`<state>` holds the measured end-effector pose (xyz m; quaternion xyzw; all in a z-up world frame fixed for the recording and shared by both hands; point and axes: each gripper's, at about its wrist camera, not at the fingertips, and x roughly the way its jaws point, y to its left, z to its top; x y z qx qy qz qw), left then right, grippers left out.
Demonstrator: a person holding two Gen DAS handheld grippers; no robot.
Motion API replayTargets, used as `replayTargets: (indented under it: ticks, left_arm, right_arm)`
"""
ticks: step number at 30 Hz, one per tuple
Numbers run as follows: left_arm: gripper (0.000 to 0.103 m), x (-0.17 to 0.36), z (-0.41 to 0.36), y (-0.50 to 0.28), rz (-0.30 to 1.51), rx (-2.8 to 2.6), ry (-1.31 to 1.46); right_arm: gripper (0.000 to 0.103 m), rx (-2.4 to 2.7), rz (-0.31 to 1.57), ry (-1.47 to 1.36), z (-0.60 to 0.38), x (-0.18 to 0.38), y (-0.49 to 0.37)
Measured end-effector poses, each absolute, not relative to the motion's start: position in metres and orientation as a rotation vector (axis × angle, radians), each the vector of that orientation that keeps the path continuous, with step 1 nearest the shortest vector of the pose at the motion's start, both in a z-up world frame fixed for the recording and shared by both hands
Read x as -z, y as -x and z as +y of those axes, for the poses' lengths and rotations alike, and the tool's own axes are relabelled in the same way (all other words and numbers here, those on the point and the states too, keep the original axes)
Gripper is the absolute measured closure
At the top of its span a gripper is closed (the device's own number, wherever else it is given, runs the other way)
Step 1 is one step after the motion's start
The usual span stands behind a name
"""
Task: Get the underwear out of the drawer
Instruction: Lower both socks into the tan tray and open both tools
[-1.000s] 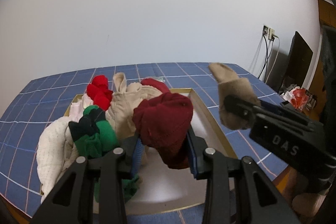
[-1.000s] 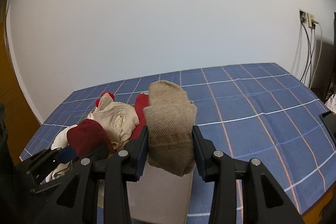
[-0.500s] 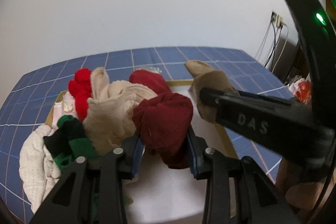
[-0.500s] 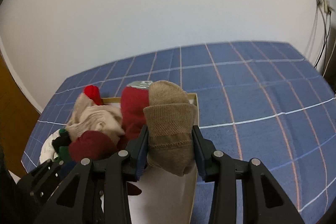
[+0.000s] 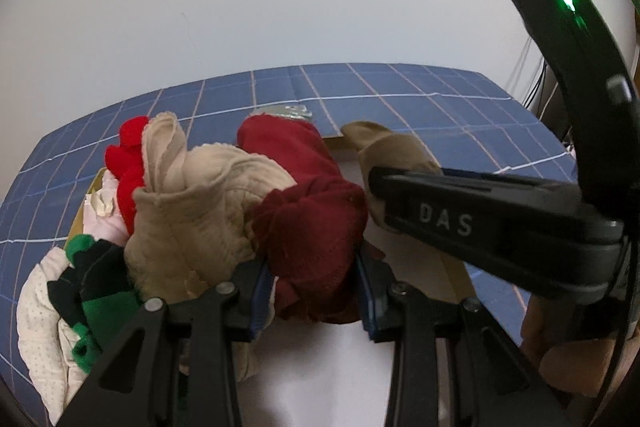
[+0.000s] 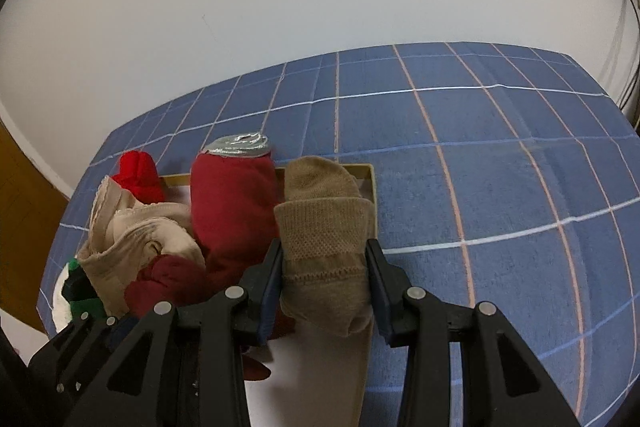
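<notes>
A shallow tray-like drawer [image 6: 370, 183] with a white floor lies on a blue checked cloth [image 6: 500, 187]. It holds a heap of garments: beige underwear [image 5: 192, 203], a bright red piece [image 5: 126, 163], a green and black piece [image 5: 92, 275], white knit [image 5: 36, 311]. My left gripper [image 5: 314, 291] is shut on a dark red rolled garment [image 5: 316, 239] above the drawer. My right gripper [image 6: 324, 291] is shut on a tan sock-like garment [image 6: 324, 227], also seen in the left wrist view [image 5: 384, 147].
The right gripper's black body [image 5: 500, 227] crosses the left wrist view at right. A crumpled foil piece [image 6: 240, 145] lies behind the drawer. A white wall stands behind the table. Cables hang at the far right [image 5: 532, 79].
Both grippers tilted down and moved closer over the drawer, keeping their garments. The right gripper's body now fills more of the left wrist view.
</notes>
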<state>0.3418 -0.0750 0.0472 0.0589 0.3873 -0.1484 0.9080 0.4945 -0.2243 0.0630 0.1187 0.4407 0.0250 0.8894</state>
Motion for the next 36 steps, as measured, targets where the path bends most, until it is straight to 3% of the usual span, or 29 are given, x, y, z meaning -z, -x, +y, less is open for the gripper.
replayTargets:
  ticks: [10,11,13,20,31,36]
  left_arm:
    - [0.061,-0.035,-0.089,-0.342,0.781,0.262,-0.183]
    - [0.057,-0.034,-0.089,-0.343,0.789,0.266,-0.182]
    - [0.031,-0.029,-0.096,-0.345,0.829,0.301,-0.195]
    - [0.03,-0.027,-0.102,-0.339,0.788,0.29,-0.244]
    - [0.008,-0.046,-0.094,-0.303,0.692,0.291,-0.195]
    - [0.006,-0.054,-0.086,-0.281,0.662,0.296,-0.186]
  right_arm:
    - [0.06,-0.074,0.913,-0.205,-0.214,-0.053,-0.494]
    - [0.058,-0.084,0.91,-0.211,-0.214,-0.053,-0.494]
    - [0.054,-0.1,0.906,-0.228,-0.216,-0.054,-0.491]
    - [0.037,-0.19,0.887,-0.393,-0.228,-0.059,-0.475]
    - [0.036,-0.208,0.758,-0.428,-0.235,-0.087,-0.43]
    - [0.036,-0.167,0.686,-0.396,-0.237,-0.1,-0.399]
